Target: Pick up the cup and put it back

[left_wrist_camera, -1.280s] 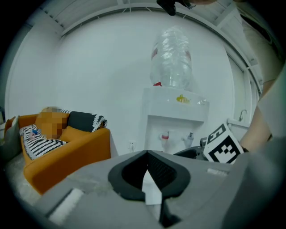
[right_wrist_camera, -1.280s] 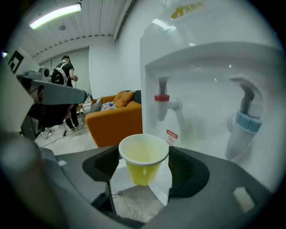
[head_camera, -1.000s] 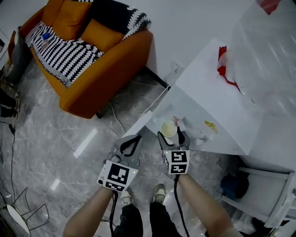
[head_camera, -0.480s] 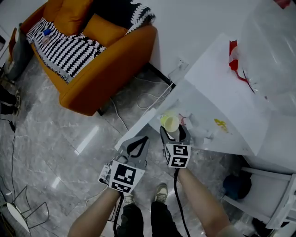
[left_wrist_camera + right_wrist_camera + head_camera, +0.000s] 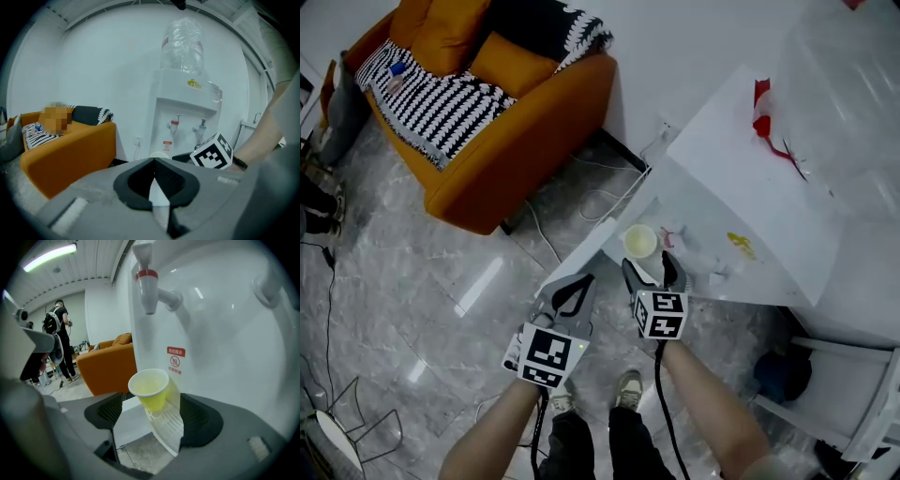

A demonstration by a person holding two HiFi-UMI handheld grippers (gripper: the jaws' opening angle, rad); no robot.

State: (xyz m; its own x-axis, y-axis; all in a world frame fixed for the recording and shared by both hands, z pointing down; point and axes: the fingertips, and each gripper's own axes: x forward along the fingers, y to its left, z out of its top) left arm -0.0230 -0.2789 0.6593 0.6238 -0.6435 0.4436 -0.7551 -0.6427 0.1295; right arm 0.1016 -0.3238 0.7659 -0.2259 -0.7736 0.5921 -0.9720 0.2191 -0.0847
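right gripper view | yellow cup (image 5: 149, 389) upright on drip tray (image 5: 167, 423) | right claw (image 5: 151, 405) just opened, cup loose between | left claw (image 5: 153, 162) closed

Cup (image 5: 639, 241): set on drip tray (image 5: 166, 425), just beyond right gripper (image 5: 652, 267), apparently not between its jaws, which have just been opened wider. Sofa (image 5: 502, 141): located well ahead-left of left gripper (image 5: 577, 282).

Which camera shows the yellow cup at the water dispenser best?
The right gripper view: the cup sits close and centred, rim and side visible. The head view shows it small from above; the left gripper view catches only its rim.
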